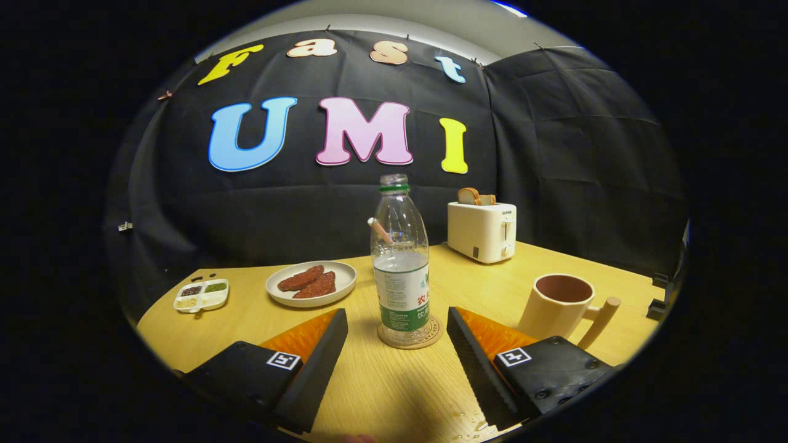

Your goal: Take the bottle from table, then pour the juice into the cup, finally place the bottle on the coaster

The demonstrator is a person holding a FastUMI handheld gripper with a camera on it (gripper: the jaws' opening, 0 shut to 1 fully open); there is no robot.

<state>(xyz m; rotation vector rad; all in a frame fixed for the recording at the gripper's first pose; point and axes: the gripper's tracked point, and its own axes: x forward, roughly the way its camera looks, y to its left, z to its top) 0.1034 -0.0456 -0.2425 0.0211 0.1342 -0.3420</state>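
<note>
The bottle [401, 264] stood upright on the coaster [410, 337], just ahead of the gripper [397, 323], whose fingers gaped wide, touching nothing.

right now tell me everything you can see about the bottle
The bottle is clear plastic with a green neck ring, no cap visible, and a white and green label around its lower half. It stands upright on a round coaster on the wooden table, almost empty. It sits just ahead of the open claw, untouched by either finger.
</note>
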